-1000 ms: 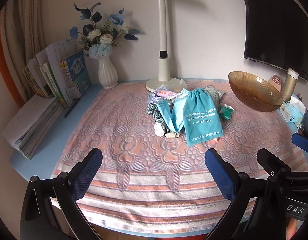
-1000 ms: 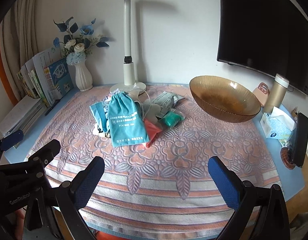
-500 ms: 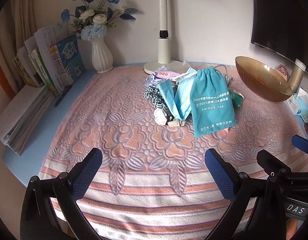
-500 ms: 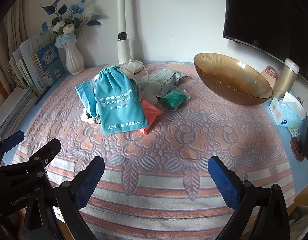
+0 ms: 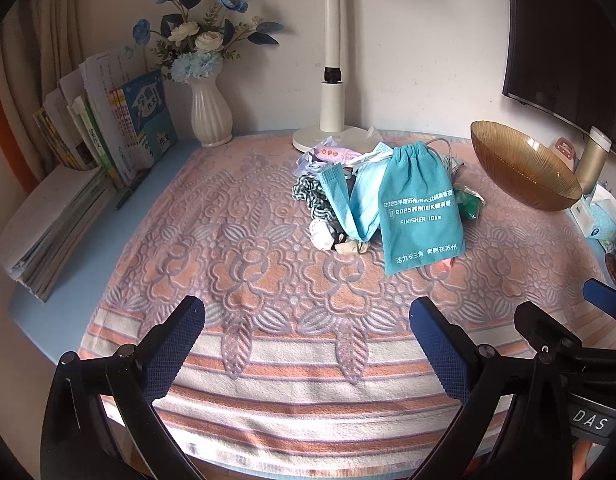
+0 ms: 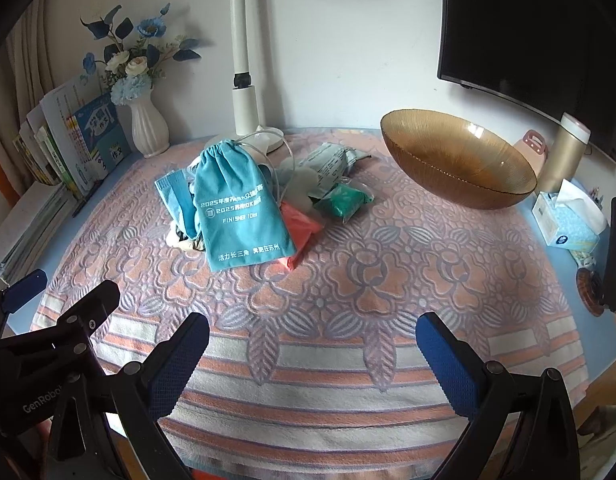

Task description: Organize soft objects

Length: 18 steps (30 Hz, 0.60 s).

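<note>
A pile of soft things lies mid-table on the flowered cloth. On top is a teal drawstring pouch [image 5: 419,208] [image 6: 240,208]. Beside it lie blue face masks [image 5: 347,196] [image 6: 176,200], a green packet [image 6: 343,200] [image 5: 469,202], a red-orange cloth [image 6: 302,232], a grey packet [image 6: 331,160] and a striped cloth [image 5: 308,196]. An amber glass bowl [image 6: 459,160] [image 5: 523,168] stands at the right. My left gripper [image 5: 308,344] is open and empty over the near edge. My right gripper [image 6: 311,356] is open and empty, well short of the pile.
A white lamp base [image 5: 327,136] stands behind the pile. A white vase with blue flowers [image 5: 210,116] and books [image 5: 108,120] stand at the back left. A tissue box [image 6: 567,224] and a gold bottle [image 6: 563,156] stand at the right edge.
Both grippers have moved forward and tilted down toward the table, so the pile looks nearer. Both stay open. Nothing on the table has moved.
</note>
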Motion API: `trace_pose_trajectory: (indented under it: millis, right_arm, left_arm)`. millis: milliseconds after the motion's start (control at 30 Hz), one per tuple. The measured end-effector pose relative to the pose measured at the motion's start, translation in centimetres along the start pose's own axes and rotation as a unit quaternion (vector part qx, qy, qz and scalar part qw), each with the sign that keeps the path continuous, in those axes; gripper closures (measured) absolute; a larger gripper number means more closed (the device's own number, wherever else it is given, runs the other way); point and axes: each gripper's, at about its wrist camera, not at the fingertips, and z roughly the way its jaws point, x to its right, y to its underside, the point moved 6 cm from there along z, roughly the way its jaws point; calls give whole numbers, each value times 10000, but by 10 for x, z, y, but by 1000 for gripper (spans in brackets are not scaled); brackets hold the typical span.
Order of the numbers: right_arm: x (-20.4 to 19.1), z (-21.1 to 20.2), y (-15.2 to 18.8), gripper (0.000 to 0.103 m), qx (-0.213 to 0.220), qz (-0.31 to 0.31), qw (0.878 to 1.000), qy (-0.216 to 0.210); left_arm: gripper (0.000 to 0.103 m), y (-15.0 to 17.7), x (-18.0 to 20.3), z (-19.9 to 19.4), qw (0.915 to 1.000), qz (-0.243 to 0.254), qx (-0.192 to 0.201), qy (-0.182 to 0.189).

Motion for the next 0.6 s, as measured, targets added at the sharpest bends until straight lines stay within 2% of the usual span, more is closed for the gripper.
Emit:
trace_pose_trajectory:
  millis: [600]
  right_arm:
    - [-3, 16, 0, 0, -153, -35, 9998, 120]
  left_arm:
    - [1, 3, -1, 17, 9999, 35, -138, -3]
